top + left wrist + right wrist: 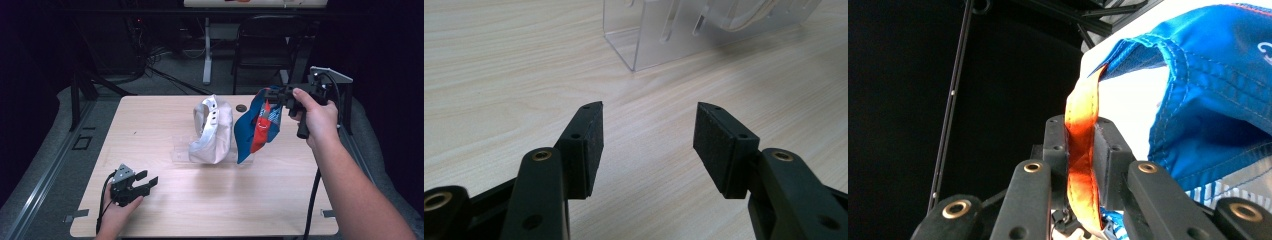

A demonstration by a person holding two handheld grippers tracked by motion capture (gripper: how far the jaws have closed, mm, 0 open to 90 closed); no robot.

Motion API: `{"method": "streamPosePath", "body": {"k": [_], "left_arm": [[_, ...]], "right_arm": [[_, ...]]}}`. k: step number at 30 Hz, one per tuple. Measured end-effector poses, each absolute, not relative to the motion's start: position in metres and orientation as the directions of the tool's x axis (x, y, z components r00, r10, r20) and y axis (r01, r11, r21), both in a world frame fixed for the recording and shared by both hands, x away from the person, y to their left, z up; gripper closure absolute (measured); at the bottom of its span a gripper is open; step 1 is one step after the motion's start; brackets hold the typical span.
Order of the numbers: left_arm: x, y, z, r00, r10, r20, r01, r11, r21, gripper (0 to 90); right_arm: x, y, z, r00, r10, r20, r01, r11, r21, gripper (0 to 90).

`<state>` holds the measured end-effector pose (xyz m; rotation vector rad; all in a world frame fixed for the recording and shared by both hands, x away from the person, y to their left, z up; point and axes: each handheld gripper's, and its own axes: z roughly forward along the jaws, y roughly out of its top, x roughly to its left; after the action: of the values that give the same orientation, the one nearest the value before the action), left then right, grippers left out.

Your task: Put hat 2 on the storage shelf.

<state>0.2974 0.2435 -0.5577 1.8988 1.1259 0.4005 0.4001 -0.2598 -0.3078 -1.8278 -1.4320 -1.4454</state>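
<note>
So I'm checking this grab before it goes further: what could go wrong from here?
The right gripper pinches only the thin orange strap of the blue cap, so the cap may slip free or swing as it hangs.
The dangling cap sits close beside the white cap on the clear stand; a swing could knock that cap off or tip the stand.
The left gripper rests open near the table's front, too far off to steady anything.
</note>
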Motion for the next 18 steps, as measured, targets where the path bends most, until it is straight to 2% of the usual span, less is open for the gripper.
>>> {"method": "streamPosePath", "body": {"k": [10, 18], "left_arm": [[0.298, 0.245, -0.558, 0.540, 0.828, -0.153, 0.551, -0.211, 0.807, 46.1], [0.298, 0.245, -0.558, 0.537, 0.829, -0.153, 0.556, -0.213, 0.803, 46.1]], "right_arm": [[0.415, -0.257, -0.310, -0.034, 0.444, 0.895, 0.865, -0.437, 0.249, 78.4], [0.419, -0.252, -0.300, -0.049, 0.457, 0.888, 0.860, -0.433, 0.270, 78.4]]}}
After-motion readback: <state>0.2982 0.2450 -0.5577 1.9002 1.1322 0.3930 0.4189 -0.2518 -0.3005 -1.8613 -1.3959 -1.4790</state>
